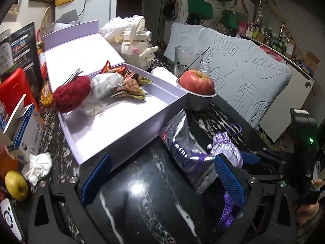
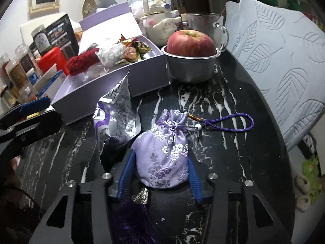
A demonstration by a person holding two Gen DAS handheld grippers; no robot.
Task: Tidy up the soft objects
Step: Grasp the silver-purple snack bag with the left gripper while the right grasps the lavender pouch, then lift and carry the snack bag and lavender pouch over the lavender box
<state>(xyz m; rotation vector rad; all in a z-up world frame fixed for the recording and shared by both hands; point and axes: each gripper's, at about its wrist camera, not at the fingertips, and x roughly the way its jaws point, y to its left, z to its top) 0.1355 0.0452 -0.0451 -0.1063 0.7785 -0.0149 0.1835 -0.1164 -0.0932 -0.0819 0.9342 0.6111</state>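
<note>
Right claw around pouch

My left camera looks down across the table from nearby; my right sits closer; both share the pouch and box.

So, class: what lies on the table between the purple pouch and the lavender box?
A crumpled silver-and-purple foil packet lies between the purple pouch and the lavender box, leaning on the box's wall. The right wrist view shows it best.
</note>
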